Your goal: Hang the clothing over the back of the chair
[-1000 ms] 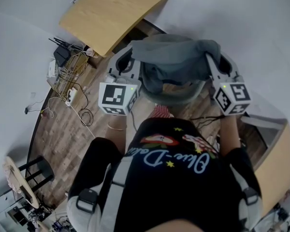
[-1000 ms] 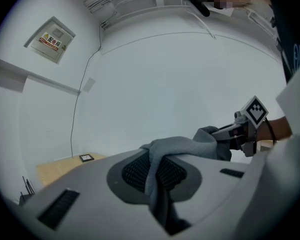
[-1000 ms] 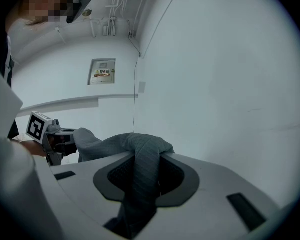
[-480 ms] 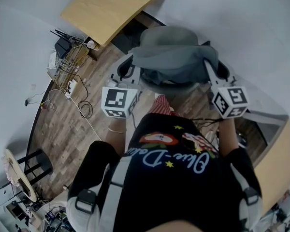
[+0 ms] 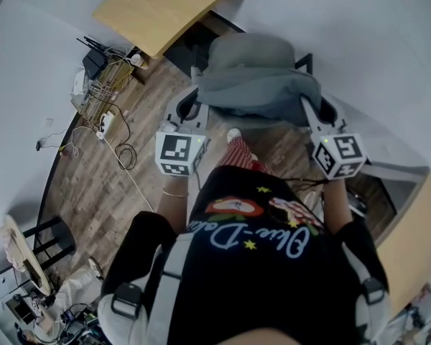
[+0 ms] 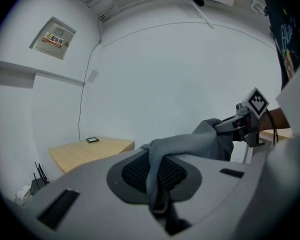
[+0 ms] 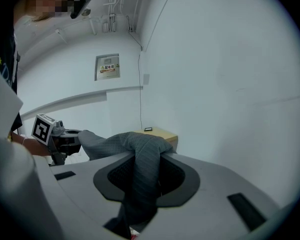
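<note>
Far left of the grey padded chair (image 5: 253, 49), a tangle of black cables (image 5: 104, 92) lies on the wood-plank floor (image 5: 93, 185). A light wooden desk (image 5: 165, 6) stands beyond the chair, to its left.

The left gripper (image 5: 194, 100) is at the chair's left side. Its jaws are nearly together, pinching a thin fold at one end of the grey cloth garment (image 5: 255, 92); its own view shows the cloth running down between the dark pads.

The grey cloth garment spans from one gripper to the other, spread across the near side of the chair and level with the top of its back. Whether it already rests on the back or hangs just clear of it cannot be told.

The right gripper (image 5: 307, 106) is at the chair's right side. Its jaws stand wider because a thicker bunch of cloth fills them, and they are clamped on the garment's other end.

The garment looks light, limp and a little stretchy. It sags in the middle and will fold wherever it is unsupported, so the two end grips suit it, keeping it spread. It should not tear or slip easily, but unequal lengths on either side of the back could let it slide off.
</note>
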Demonstrator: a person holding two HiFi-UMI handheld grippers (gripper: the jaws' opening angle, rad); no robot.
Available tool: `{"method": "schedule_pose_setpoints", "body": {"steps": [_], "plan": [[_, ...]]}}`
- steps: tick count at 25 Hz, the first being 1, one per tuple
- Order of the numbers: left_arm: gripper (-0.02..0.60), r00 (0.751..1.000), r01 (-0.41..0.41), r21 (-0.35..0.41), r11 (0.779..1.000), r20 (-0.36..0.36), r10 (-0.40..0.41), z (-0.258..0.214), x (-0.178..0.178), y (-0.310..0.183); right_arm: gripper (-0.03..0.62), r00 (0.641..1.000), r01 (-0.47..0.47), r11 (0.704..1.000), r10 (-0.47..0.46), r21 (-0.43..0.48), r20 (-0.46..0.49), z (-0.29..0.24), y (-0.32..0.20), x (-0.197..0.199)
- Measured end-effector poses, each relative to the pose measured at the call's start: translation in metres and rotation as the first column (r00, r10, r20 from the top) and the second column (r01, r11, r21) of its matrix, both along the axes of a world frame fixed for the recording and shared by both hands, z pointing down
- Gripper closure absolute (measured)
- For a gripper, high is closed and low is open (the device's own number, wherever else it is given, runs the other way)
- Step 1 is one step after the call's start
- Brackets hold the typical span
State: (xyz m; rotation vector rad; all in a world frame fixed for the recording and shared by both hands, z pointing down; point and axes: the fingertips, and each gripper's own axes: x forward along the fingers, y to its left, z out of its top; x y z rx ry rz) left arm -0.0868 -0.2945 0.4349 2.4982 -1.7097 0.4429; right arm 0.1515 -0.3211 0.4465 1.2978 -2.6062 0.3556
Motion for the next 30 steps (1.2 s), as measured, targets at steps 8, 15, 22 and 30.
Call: {"method": "schedule_pose_setpoints", "body": {"steps": [8, 15, 22, 30], "plan": [[0.558, 0.999, -0.023, 0.0, 1.0, -0.044, 0.023, 0.015, -0.008, 0.016, 0.503, 0.999, -0.039, 0.999, 0.039, -0.002, -0.02, 0.012, 0.024, -0.006], [0.558, 0.996, -0.076, -0.03, 0.997, -0.045, 0.075, 0.031, -0.005, 0.041, 0.503, 0.996, -0.08, 0.996, 0.079, -0.025, -0.045, 0.024, 0.056, -0.001], [0.558, 0.99, -0.128, -0.06, 0.99, -0.069, 0.124, 0.052, -0.005, 0.071, 0.502, 0.989, -0.135, 0.991, 0.134, -0.021, -0.069, 0.042, 0.084, -0.001], [0.558, 0.991, -0.127, -0.112, 0.986, -0.062, 0.121, 0.071, -0.006, 0.093, 0.493, 0.982, -0.154, 0.987, 0.147, -0.053, -0.114, 0.058, 0.111, 0.002]]}}
